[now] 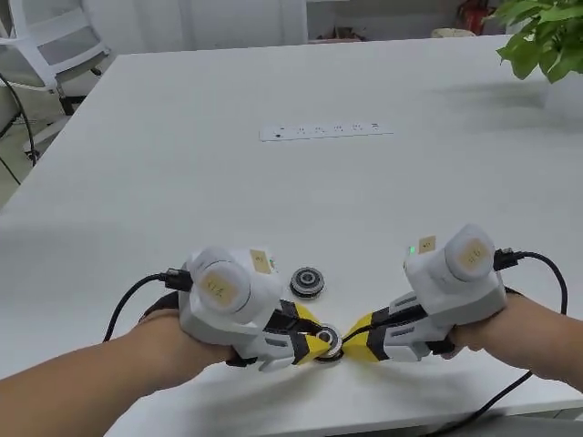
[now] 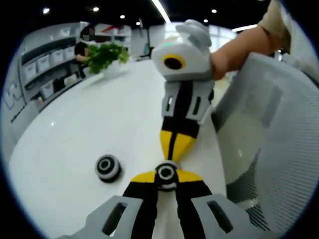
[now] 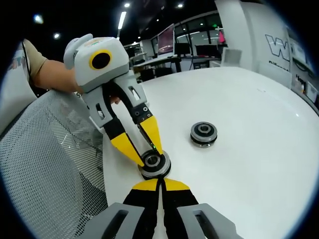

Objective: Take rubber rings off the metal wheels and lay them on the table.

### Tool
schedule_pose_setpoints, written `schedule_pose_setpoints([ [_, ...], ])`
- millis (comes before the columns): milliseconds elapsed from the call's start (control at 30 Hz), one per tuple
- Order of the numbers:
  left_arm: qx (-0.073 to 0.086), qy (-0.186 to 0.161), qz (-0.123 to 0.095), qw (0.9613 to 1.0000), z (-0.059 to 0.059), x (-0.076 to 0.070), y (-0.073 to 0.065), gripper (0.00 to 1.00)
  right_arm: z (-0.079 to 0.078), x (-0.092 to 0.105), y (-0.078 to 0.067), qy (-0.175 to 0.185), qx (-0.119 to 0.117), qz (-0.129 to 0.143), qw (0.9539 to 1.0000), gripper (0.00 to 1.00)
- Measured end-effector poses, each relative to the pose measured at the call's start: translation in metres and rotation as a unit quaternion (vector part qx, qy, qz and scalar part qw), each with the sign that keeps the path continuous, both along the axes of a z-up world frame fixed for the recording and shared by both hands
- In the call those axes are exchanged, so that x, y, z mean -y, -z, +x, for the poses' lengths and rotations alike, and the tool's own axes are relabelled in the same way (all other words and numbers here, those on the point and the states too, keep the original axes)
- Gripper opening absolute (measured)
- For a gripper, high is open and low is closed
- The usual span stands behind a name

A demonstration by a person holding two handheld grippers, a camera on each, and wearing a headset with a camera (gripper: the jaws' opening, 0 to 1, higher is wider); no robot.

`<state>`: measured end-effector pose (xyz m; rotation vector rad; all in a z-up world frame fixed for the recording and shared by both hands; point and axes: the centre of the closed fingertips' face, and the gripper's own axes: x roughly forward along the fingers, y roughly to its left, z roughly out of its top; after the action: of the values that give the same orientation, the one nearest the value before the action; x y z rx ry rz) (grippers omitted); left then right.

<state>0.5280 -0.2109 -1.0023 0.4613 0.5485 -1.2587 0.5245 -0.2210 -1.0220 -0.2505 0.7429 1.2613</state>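
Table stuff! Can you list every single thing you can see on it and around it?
table: one, white, under everything.
held wheel: one, silver with a black ring, near edge, between the two grippers.
loose wheel: one, silver with a black ring, lying flat just beyond the grippers.
power strip: one, white, middle of the table.
plant: one, green, far right corner.
chair: one, white, past the far left corner.
mesh chair: one, pale grey, at the near edge.
left gripper: one, white, black and yellow, jaws closed on the held wheel.
right gripper: one, same colours, jaws shut together, tips at that wheel's edge.
left hand, right hand: each holding a gripper.
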Motion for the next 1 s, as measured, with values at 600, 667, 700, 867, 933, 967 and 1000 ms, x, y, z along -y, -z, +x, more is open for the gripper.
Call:
schedule_pose_setpoints([
  [600, 0.001, 0.005, 0.002, 1.0, -0.0017, 0.0016, 0.0002, 0.13, -0.0003, 0.0044, -0.0068, 0.05, -0.065, 0.033, 0.9961, 0.0],
  [667, 0.001, 0.005, 0.003, 1.0, -0.0022, 0.0022, 0.0001, 0.13, -0.001, 0.0047, -0.0069, 0.05, -0.065, 0.029, 0.9962, 0.0],
  [700, 0.001, 0.005, 0.003, 1.0, -0.0021, 0.0024, 0.0002, 0.13, -0.0011, 0.0048, -0.007, 0.05, -0.065, 0.028, 0.9962, 0.0],
  [867, -0.001, 0.004, 0.006, 1.0, -0.002, 0.0026, 0.0007, 0.13, -0.0018, 0.0055, -0.0078, 0.046, -0.058, 0.019, 0.9971, 0.0],
  [933, -0.001, 0.003, 0.006, 1.0, -0.0021, 0.0028, 0.0008, 0.13, -0.0023, 0.0056, -0.008, 0.044, -0.055, 0.016, 0.9974, 0.0],
  [967, -0.001, 0.003, 0.007, 1.0, -0.0022, 0.0028, 0.0007, 0.13, -0.0027, 0.0056, -0.0082, 0.041, -0.052, 0.013, 0.9977, 0.0],
  [1000, -0.001, 0.003, 0.007, 1.0, -0.0021, 0.0026, 0.0008, 0.13, -0.0026, 0.0055, -0.0095, 0.038, -0.049, 0.013, 0.998, 0.0],
])
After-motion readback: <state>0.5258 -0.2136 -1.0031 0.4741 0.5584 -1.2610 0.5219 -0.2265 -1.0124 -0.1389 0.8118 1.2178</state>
